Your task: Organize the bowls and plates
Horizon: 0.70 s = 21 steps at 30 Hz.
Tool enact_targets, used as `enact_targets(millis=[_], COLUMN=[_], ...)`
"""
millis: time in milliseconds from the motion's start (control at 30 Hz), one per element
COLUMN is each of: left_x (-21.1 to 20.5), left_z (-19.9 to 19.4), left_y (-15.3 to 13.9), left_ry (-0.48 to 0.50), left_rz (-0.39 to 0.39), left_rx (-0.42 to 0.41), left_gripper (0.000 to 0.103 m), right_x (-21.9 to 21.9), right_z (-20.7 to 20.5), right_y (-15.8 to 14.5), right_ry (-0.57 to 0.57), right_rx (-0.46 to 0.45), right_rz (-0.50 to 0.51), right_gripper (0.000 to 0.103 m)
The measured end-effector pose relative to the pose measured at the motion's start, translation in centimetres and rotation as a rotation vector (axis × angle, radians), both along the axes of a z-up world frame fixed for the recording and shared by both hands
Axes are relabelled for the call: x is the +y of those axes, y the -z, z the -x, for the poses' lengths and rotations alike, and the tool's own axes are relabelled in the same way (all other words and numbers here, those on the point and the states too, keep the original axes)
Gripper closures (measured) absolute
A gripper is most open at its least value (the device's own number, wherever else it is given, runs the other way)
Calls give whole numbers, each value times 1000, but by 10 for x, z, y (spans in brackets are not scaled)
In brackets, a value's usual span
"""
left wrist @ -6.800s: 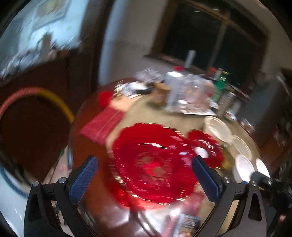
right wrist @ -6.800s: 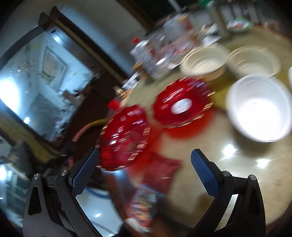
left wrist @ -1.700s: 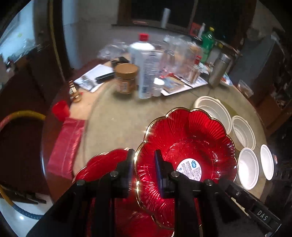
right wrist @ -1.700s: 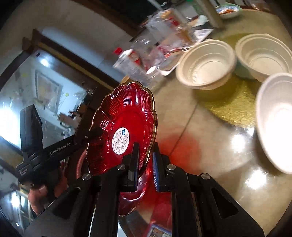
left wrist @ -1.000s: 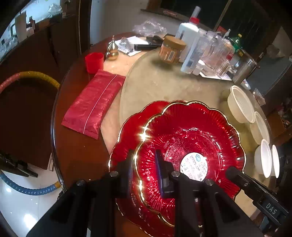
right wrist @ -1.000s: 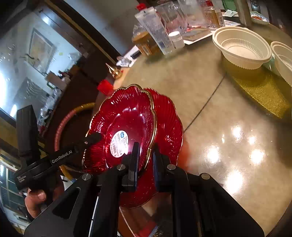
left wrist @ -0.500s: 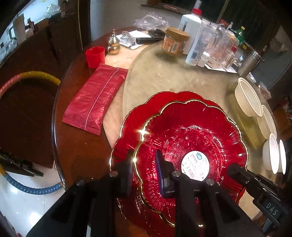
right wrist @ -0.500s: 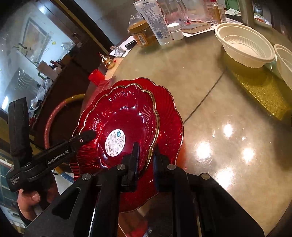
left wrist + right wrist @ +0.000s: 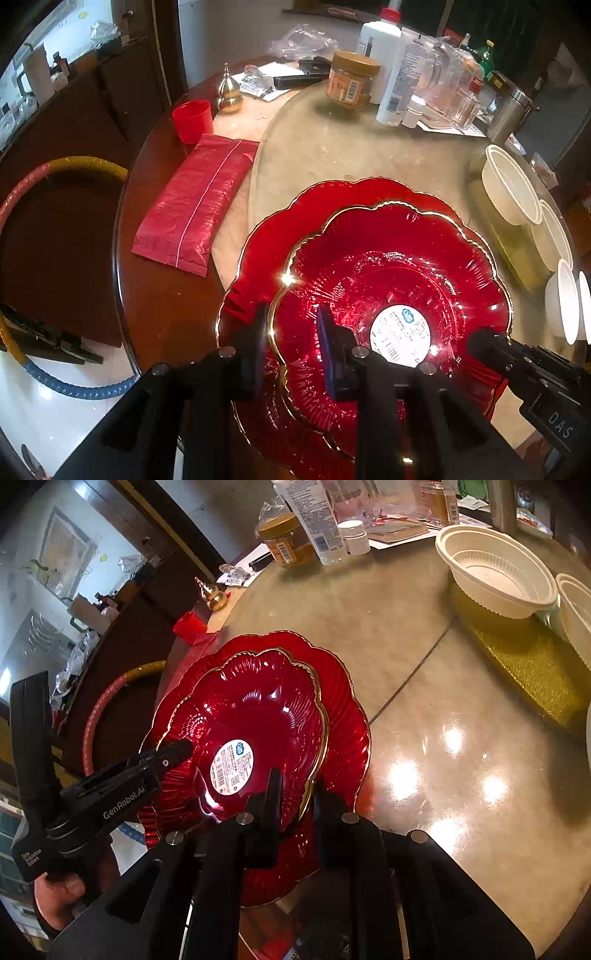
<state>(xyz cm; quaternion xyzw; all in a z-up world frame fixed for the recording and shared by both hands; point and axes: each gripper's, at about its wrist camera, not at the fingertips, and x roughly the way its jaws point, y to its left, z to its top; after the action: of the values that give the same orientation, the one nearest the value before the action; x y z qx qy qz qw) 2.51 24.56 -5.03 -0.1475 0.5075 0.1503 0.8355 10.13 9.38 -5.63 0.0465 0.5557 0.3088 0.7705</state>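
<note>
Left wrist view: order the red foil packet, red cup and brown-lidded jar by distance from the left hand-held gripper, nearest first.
1. Red foil packet, left of the plates, on the table's wooden edge.
2. Red cup, just beyond the packet's far end.
3. Brown-lidded jar, far side, among the bottles.

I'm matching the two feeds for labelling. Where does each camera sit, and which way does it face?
Left wrist: on the left gripper, looking steeply down at the small red plate; its fingers straddle the rim.
Right wrist: on the right gripper, facing down at the opposite rim; a hand shows.
Shared: both plates, each other's gripper, the white bowl.
</note>
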Motion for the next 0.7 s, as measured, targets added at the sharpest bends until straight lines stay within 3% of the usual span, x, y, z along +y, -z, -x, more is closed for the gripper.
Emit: enact_targets(millis=[200, 333, 700], left_x=[-5, -9, -6], left_z=[-2, -3, -4], left_y=[0, 0, -6], left_ry=[16, 43, 39], left_rz=[-20, -10, -20], left_rx=[11, 17, 11], left_gripper=[73, 58, 51], right_x=[6, 10, 13], right_z=[-2, -2, 0], right_y=[-2, -3, -8], right_ry=[-31, -65, -141], right_rx=[8, 13, 62], right_rz=[49, 81, 79], right_gripper=[86, 84, 72])
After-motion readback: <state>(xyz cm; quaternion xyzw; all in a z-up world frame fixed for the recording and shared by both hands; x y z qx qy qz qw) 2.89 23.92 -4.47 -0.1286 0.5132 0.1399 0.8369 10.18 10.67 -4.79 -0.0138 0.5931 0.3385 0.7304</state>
